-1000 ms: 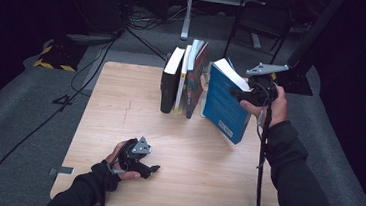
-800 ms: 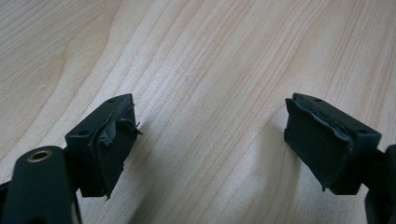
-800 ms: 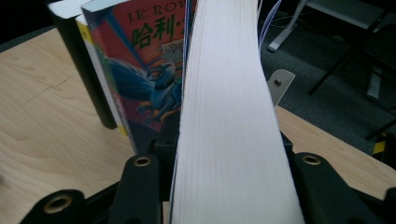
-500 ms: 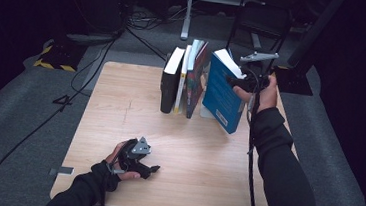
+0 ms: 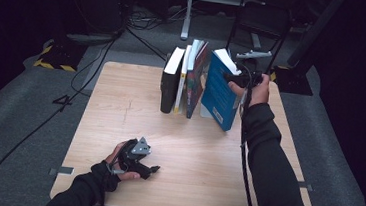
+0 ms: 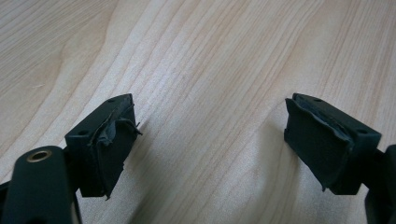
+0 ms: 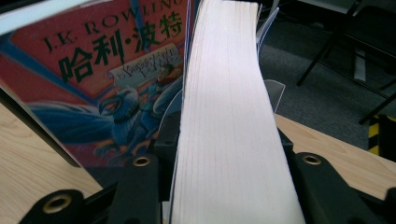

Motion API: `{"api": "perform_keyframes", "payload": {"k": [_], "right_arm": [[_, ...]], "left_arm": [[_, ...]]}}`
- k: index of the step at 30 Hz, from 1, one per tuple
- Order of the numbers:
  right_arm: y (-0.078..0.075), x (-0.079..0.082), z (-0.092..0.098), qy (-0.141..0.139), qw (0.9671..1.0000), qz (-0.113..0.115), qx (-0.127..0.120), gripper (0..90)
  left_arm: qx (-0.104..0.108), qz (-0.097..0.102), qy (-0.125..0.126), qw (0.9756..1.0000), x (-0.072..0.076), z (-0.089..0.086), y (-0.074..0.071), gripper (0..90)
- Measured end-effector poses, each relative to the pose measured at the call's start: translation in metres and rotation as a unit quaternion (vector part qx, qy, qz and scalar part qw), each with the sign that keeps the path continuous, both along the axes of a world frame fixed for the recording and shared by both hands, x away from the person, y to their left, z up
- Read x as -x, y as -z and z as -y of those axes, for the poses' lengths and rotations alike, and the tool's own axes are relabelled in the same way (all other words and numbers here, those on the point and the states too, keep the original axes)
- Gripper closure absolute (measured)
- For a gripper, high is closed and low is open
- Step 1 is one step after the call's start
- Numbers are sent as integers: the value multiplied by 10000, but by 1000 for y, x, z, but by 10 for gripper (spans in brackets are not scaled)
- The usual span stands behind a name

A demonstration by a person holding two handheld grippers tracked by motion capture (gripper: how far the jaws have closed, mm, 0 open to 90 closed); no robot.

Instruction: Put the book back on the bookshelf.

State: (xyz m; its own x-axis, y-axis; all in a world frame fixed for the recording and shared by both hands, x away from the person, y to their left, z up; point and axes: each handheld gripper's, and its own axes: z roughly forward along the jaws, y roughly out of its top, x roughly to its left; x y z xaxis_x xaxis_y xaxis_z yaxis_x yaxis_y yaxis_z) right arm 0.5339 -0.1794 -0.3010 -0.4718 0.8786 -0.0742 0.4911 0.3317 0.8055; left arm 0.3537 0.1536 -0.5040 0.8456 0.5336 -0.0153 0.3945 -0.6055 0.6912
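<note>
A thick blue book stands tilted on the wooden table, at the right end of a row of upright books. My right gripper is shut on its upper part. In the right gripper view the jaws clamp both covers and the white page edge rises between them. Just left of it stands a colourful illustrated book. The row holds a black book, a thin white one and that colourful one. My left gripper rests near the front edge, and its jaws stand open over bare wood.
A black chair and a metal stand are behind the table. Cables run across the grey floor at the left, near a yellow-and-black striped block. Bare wood lies between the books and the left hand.
The right hand has carried the blue book leftward and a little down, closer to the row of books and more upright. The left hand has stayed put.
</note>
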Motion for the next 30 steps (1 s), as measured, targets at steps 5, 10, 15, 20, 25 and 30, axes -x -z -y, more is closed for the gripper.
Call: {"api": "perform_keyframes", "payload": {"k": [5,10,15,20,25,30], "right_arm": [[1,-1,2,128,9999,36,-81,598],[5,3,7,74,9999,22,-150,592],[9,5,15,81,9996,-37,-269,584],[10,11,22,78,9996,36,-271,559],[12,15,23,131,9998,81,-120,479],[16,22,26,97,9999,37,20,401]], "left_arm": [[8,-6,-14,10000,1,0,0,169],[13,-3,-14,10000,1,0,0,169],[12,-4,-13,10000,0,0,0,169],[12,-5,0,10000,0,0,0,168],[11,-5,2,10000,0,0,0,168],[12,-5,0,10000,0,0,0,168]]}}
